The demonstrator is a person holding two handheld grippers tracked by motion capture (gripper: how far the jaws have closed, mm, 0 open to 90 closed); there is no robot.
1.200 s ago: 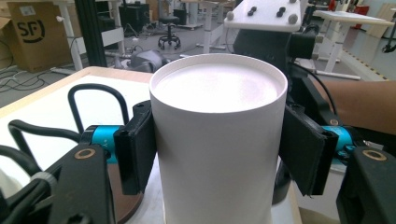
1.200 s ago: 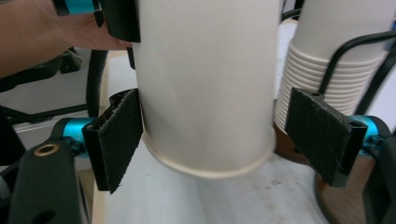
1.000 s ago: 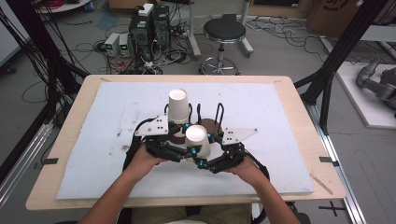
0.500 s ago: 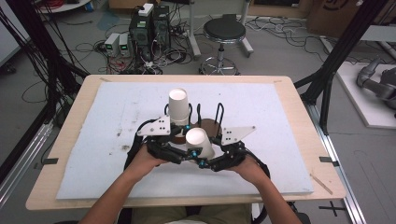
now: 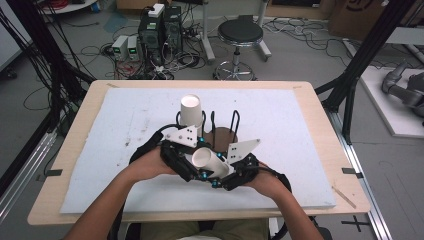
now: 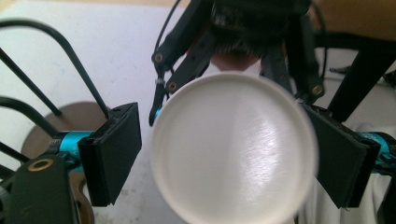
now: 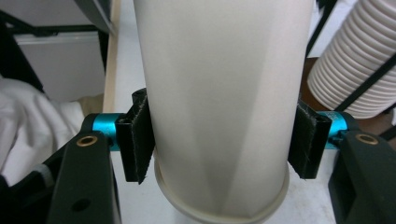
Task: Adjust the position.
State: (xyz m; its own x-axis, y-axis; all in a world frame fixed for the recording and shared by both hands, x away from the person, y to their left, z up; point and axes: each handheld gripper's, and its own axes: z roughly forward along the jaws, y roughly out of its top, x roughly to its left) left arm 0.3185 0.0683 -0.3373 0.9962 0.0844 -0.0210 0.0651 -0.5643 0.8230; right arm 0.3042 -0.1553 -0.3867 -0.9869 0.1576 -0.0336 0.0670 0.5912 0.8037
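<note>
A: What is nearest the person?

B: A white paper cup [image 5: 210, 162], lying tilted between the two grippers near the front of the white table cover [image 5: 300, 150]. It is plain and smooth, tapering to a flat round bottom [image 6: 233, 149] with a raised rim; that bottom faces the left gripper's camera.

A: Who has hold of it?

B: The right gripper [image 7: 223, 144]. Its black pads press both sides of the cup wall just above the rolled lip. The left gripper [image 6: 229, 154] has just been opening its jaws: they now stand wide, the cup's bottom between them, a clear gap at the left pad [image 6: 114, 154]; at the other pad I cannot tell.

A: And beyond?

B: A black wire rack [image 5: 222, 122] on a brown round base, just behind the grippers. An upside-down stack of white cups [image 5: 191, 111] stands in it, ribbed with nested rims in the right gripper view.
</note>
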